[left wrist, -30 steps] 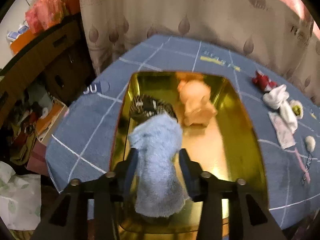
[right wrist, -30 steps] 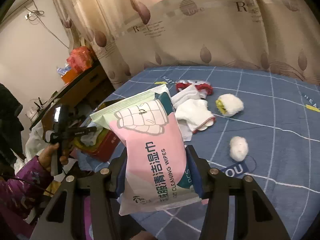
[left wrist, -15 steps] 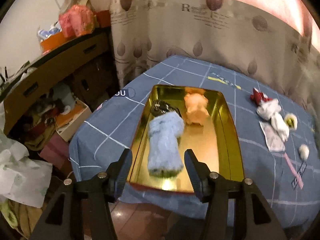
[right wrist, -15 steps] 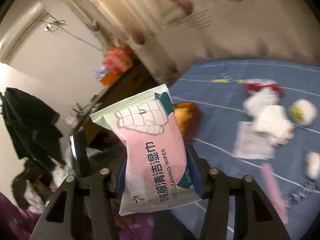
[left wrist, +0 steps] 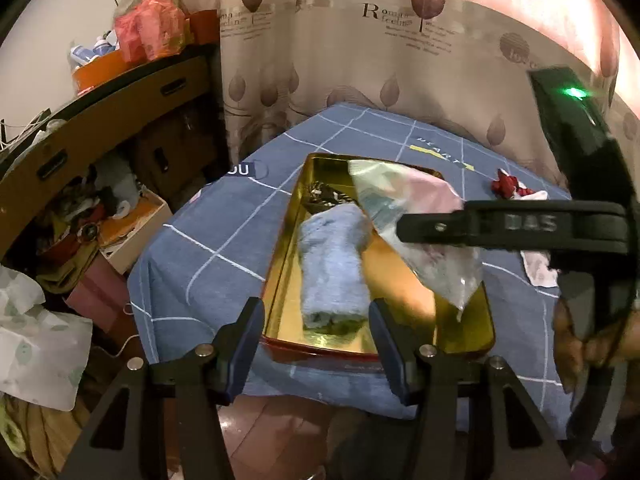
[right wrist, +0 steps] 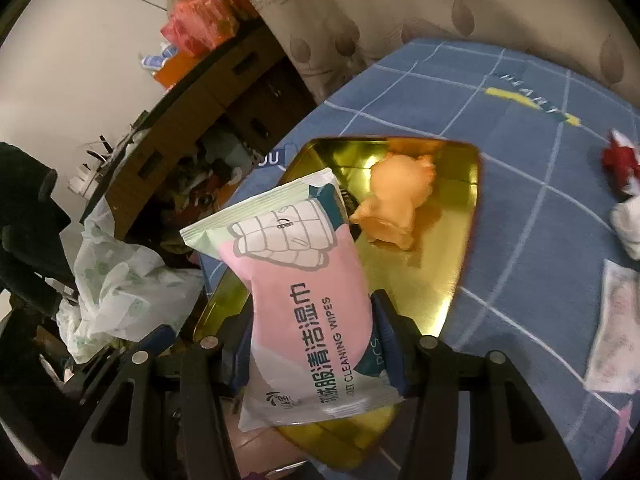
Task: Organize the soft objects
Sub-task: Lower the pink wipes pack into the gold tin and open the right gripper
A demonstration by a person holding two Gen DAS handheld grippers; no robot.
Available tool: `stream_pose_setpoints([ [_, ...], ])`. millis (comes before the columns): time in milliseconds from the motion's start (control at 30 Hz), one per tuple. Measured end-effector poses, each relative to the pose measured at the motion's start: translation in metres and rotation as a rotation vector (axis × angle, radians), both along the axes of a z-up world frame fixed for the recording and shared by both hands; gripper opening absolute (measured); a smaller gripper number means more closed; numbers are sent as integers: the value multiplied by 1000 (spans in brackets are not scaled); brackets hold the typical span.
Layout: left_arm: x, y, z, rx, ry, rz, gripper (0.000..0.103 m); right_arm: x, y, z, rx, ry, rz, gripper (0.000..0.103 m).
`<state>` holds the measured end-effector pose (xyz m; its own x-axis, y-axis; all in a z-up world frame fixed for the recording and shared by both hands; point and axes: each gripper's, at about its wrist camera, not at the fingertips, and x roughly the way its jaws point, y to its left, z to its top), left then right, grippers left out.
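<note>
**A:** Status? Biggest thing first.

**B:** Blue grid-lined table cover (left wrist: 208, 248) fills mid-frame in the left wrist view. On it, centre frame, the gold tray (left wrist: 280, 264), long side running up the picture.

**A:** What's in the tray?

**B:** Rolled blue towel (left wrist: 334, 268) lies lengthwise in the tray's left half, loose. Above it, a dark patterned item (left wrist: 326, 196) at the tray's far end, too small to identify. In the right wrist view an orange plush toy (right wrist: 394, 204) sits in the tray's upper part.

**A:** Your left side?

**B:** My left gripper (left wrist: 316, 344) sits at bottom centre, just short of the tray's near edge. Jaws have just been opening; they stand well apart with nothing between them. The towel's near end shows in the gap but the pads don't touch it.

**A:** Right side?

**B:** My right gripper (right wrist: 316, 344) is clamped on the wet wipes pack (right wrist: 304, 296); pads press both sides of its lower half. Pack is tilted, top toward upper left, and hangs over the tray's near-left part. In the left view the same pack (left wrist: 416, 232) is blurred, over the tray's right half.

**A:** Leftovers on the table?

**B:** Right edge of the right view: red cloth item (right wrist: 618, 156), white sock (right wrist: 628, 224), flat white packet (right wrist: 612, 328), all outside the tray.
</note>
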<state>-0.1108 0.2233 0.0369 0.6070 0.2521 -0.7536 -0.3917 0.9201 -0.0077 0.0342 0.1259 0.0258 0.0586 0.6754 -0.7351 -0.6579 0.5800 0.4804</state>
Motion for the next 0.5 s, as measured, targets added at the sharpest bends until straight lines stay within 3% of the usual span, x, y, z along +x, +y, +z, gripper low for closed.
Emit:
stream_pose_setpoints([
  [100, 3, 1, -5, -20, 21, -10, 55, 1, 17, -2, -58, -58, -6, 50],
  [367, 5, 7, -14, -63, 43, -5, 55, 14, 43, -20, -146, -8, -44, 50],
  [500, 6, 8, -18, -70, 60, 2, 55, 21, 49, -25, -172, -46, -93, 50],
])
